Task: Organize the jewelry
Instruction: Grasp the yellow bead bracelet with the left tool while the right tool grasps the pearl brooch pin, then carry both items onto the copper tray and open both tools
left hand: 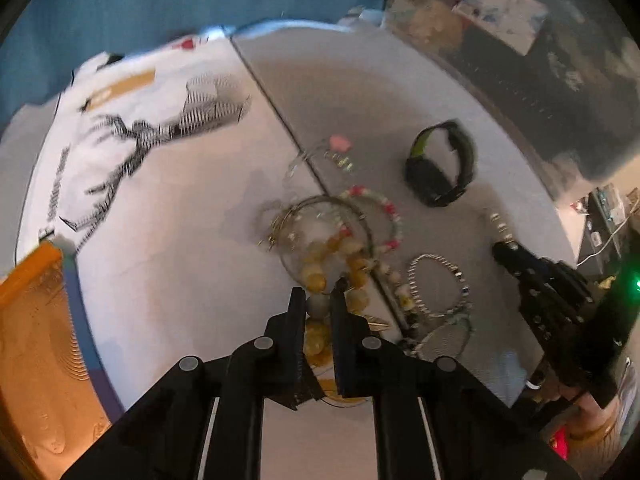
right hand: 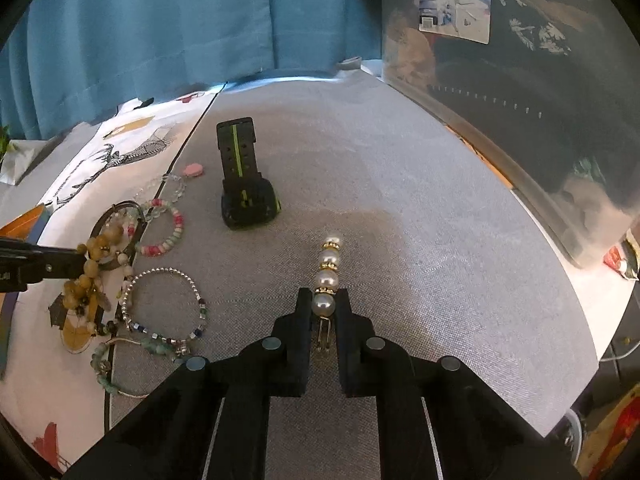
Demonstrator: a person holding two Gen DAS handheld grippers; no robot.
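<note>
Sorting looks barely begun: the right gripper [right hand: 323,305] is pinched on the pearl clip [right hand: 329,276], alone just right of the black watch [right hand: 245,184]. The left gripper [left hand: 319,294], narrowly closed on the yellow bead bracelet [left hand: 336,264], works the bracelet pile [right hand: 160,280] left of that watch, where most pieces lie tangled

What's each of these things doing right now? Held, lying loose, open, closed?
Left hand-held gripper: shut on the yellow bead bracelet.
Yellow bead bracelet: gripped, beads dangling.
Right hand-held gripper: shut on the pearl hair clip.
Pearl hair clip: gripped at one end.
Black watch: strap buckled, lying free.
Silver bracelet: lying flat, untouched.
Pink-and-white bracelet: lying flat, untouched.
</note>
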